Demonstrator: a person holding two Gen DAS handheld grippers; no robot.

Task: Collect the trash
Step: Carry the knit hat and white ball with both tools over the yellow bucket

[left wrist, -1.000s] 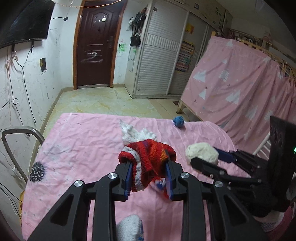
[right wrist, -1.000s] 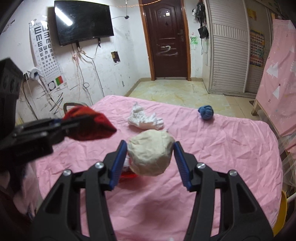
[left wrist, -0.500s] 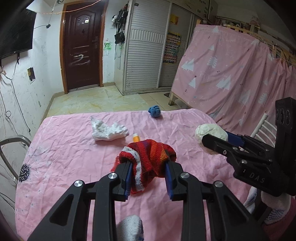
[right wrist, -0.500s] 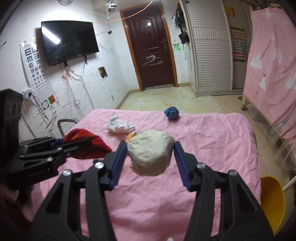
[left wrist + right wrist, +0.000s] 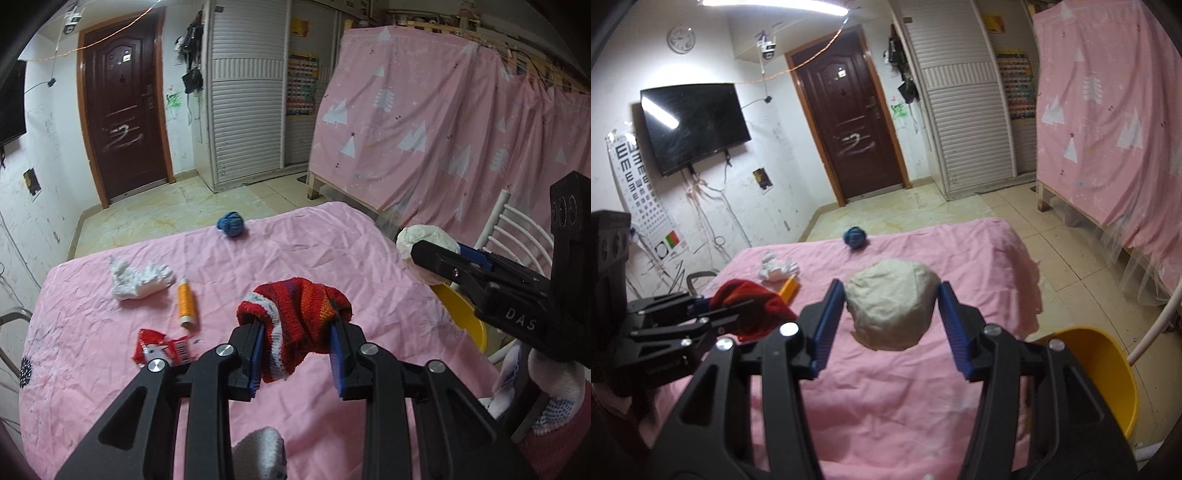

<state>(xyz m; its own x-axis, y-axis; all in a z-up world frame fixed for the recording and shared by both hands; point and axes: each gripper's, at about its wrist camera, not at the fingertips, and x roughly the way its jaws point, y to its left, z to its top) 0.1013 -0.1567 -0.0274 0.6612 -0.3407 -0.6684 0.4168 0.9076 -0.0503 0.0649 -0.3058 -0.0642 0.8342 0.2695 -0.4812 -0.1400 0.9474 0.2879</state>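
My left gripper is shut on a red striped knit cloth and holds it above the pink table. My right gripper is shut on a cream crumpled ball and holds it above the table's right side; it also shows in the left wrist view. On the table lie a white crumpled tissue, an orange tube, a red wrapper and a blue ball. A yellow bin stands on the floor right of the table.
A white chair stands behind the yellow bin. A pink curtain hangs on the right. A grey chair frame is at the table's left edge. The tiled floor lies beyond the table.
Both grippers have lifted and swung right with their loads. The orange tube and red wrapper have come into view under the left gripper. The yellow bin is now in view.
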